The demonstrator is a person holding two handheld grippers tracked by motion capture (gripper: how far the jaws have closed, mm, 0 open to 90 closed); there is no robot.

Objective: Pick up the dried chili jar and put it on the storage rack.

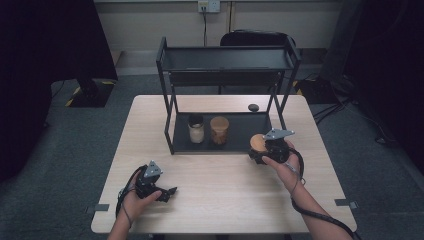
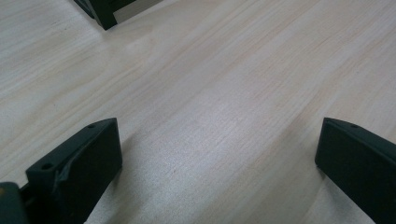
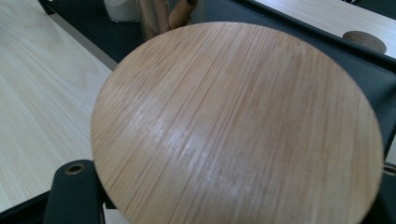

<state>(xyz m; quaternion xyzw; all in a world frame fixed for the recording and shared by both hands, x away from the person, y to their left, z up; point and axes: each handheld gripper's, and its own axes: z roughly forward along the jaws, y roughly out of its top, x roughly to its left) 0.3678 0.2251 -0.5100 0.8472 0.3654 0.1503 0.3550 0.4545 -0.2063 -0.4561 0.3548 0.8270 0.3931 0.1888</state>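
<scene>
A round bamboo lid (image 1: 257, 142) is held just off the front right corner of the black rack's lower shelf (image 1: 242, 136), with my right gripper (image 1: 259, 151) shut on it. In the right gripper view the lid (image 3: 233, 121) faces the camera and hides most of the jaws; one finger (image 3: 74, 191) shows at its lower left. On the shelf stand a jar of white powder (image 1: 196, 131) with a dark open top and a jar of brown sticks (image 1: 219, 130) with a wooden lid. My left gripper (image 1: 169, 191) rests open on the table's front left, with bare wood between its fingers (image 2: 79, 168).
The two-tier black rack (image 1: 227, 57) takes up the back middle of the light wooden table (image 1: 215, 200). A small dark round piece (image 1: 253, 107) lies on the table behind the lower shelf. A black chair (image 1: 257, 38) stands beyond the table.
</scene>
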